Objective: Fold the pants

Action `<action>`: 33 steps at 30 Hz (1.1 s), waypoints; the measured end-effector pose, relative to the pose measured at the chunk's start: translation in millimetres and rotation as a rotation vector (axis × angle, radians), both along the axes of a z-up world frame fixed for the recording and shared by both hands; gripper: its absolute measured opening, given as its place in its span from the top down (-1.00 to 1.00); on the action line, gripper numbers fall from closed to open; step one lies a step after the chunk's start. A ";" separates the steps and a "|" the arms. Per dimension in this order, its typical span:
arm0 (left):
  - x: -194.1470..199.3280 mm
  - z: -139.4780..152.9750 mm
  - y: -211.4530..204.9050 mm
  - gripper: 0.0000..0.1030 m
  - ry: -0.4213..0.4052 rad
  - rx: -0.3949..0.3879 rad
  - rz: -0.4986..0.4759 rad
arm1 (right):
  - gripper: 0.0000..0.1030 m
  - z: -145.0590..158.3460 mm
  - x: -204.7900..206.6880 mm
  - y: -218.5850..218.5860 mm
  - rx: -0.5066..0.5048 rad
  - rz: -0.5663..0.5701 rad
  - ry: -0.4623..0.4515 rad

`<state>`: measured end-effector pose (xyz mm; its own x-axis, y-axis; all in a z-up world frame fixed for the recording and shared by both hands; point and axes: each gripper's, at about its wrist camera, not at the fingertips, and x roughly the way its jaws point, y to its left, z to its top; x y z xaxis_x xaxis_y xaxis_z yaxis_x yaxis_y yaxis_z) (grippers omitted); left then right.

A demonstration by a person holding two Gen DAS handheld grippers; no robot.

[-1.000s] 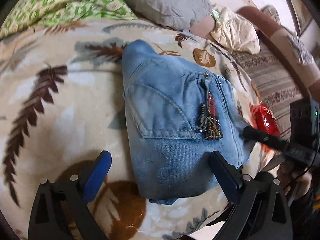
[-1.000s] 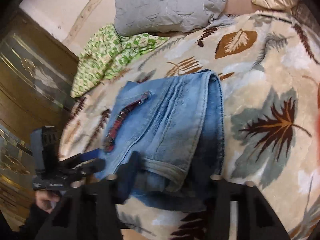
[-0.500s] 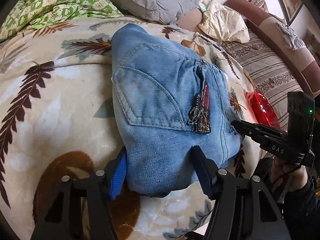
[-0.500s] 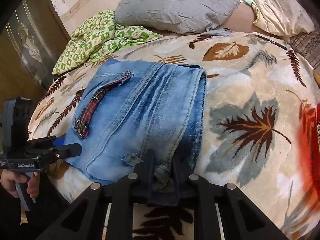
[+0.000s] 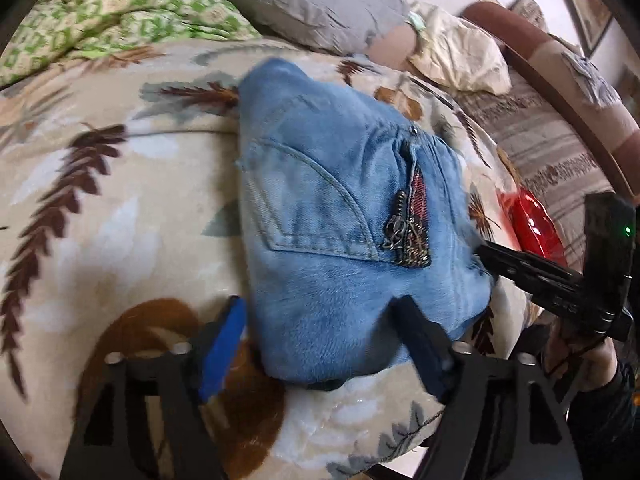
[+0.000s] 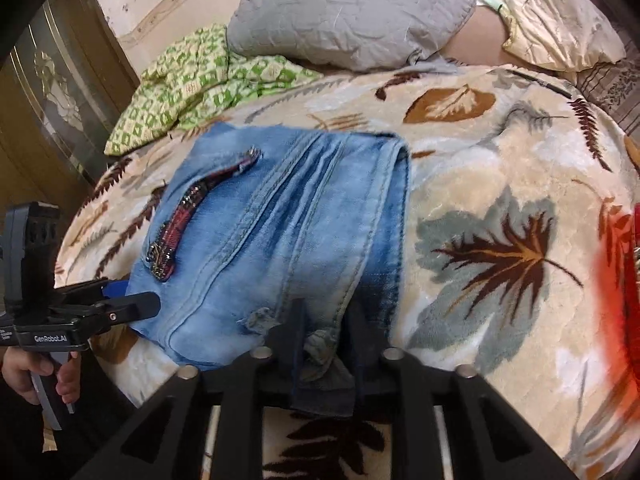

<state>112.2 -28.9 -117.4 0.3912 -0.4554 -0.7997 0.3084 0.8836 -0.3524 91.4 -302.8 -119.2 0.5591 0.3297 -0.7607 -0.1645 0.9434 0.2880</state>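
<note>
The light blue jeans (image 5: pixel 340 216) lie folded into a compact bundle on the leaf-patterned blanket (image 5: pixel 92 216); a beaded red pocket trim shows on top. My left gripper (image 5: pixel 320 344) is open, its fingers on either side of the bundle's near edge. In the right wrist view the jeans (image 6: pixel 280 232) lie left of centre, and my right gripper (image 6: pixel 324 336) is shut on the waistband edge of the jeans. The left gripper (image 6: pixel 120 300) shows at the bundle's left corner, and the right gripper (image 5: pixel 496 260) shows at the bundle's right side.
A grey pillow (image 6: pixel 344 12), a green patterned cloth (image 6: pixel 200 80) and a cream pillow (image 6: pixel 556 20) lie at the head of the bed. A red shiny object (image 5: pixel 532 224) sits at the blanket's right edge. A striped sofa (image 5: pixel 560 152) and a wooden panel (image 6: pixel 48 112) flank the bed.
My left gripper's fingers have spread wider around the bundle's near edge and it has pulled back slightly. My right gripper stays shut on the waistband.
</note>
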 end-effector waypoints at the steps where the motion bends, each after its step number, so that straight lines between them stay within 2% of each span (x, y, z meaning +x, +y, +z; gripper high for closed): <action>1: -2.3 6.9 3.8 -0.67 -0.028 0.005 0.008 | -0.48 5.0 -2.8 -9.4 0.018 -0.026 -0.005; 2: -3.6 12.3 6.7 -0.74 -0.051 0.010 0.013 | -0.94 9.0 -5.0 -20.8 0.054 -0.057 -0.007; 3: -3.6 17.5 9.4 -0.88 -0.075 0.013 0.019 | -0.98 12.0 -6.2 -30.4 0.101 -0.073 -0.013; 5: 2.0 24.6 12.8 -0.95 -0.097 0.023 0.031 | -0.98 14.4 -1.8 -48.6 0.209 -0.079 0.004; 7: 15.2 23.5 10.3 -0.95 -0.067 0.050 0.040 | -0.98 13.1 6.4 -56.7 0.254 -0.081 0.034; 11: 40.9 13.1 1.2 -0.95 -0.013 0.035 0.040 | -0.98 5.7 28.6 -54.0 0.335 -0.043 0.085; 15: 61.9 -2.4 2.6 -0.95 0.077 -0.084 0.073 | -0.94 -11.1 45.7 -37.9 0.387 -0.007 0.164; 16: 64.8 -5.0 2.9 -0.99 0.092 -0.098 0.079 | -0.87 -15.0 47.0 -33.9 0.400 0.004 0.177; 18: 69.9 -13.5 3.6 -1.00 0.125 -0.111 0.087 | -0.71 -23.3 45.4 -25.5 0.366 0.006 0.197; 19: 69.6 -15.9 3.3 -1.00 0.134 -0.121 0.086 | -0.51 -26.0 45.0 -21.7 0.332 0.005 0.200; 20: 68.8 -18.0 4.6 -1.00 0.143 -0.136 0.090 | -0.40 -28.2 43.7 -20.3 0.314 -0.002 0.206; 21: 66.6 -17.5 5.1 -0.92 0.139 -0.140 0.088 | -0.35 -28.4 41.4 -19.4 0.316 -0.002 0.203; 22: 62.4 -13.8 3.0 -0.41 0.107 -0.141 0.056 | -0.27 -26.6 39.8 -18.0 0.302 0.001 0.189; 23: 58.4 -9.4 -1.2 -0.17 0.077 -0.145 0.012 | -0.18 -24.5 38.7 -15.4 0.267 0.004 0.178; 25: 52.6 -5.5 -11.0 -0.13 0.042 -0.079 0.001 | -0.14 -25.6 38.2 -7.0 0.194 0.003 0.178; 27: 52.9 -6.3 -13.6 -0.13 0.036 -0.058 0.005 | -0.13 -27.5 38.3 -1.7 0.141 0.003 0.167; 30: 53.5 -9.0 -11.0 -0.14 0.041 -0.066 0.011 | -0.13 -31.3 37.9 -3.5 0.156 -0.005 0.160; 32: 51.3 -7.1 -11.5 -0.23 0.027 -0.047 0.016 | -0.16 -33.4 37.0 -6.7 0.172 -0.008 0.152; 33: 51.0 -6.4 -11.5 -0.43 0.018 -0.026 0.032 | -0.17 -33.6 36.3 -7.4 0.174 -0.006 0.147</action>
<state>163.2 -40.4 -123.9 0.3915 -0.4637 -0.7948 0.2734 0.8834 -0.3807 127.7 -310.2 -152.8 0.4486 0.4600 -0.7663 -0.1029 0.8783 0.4670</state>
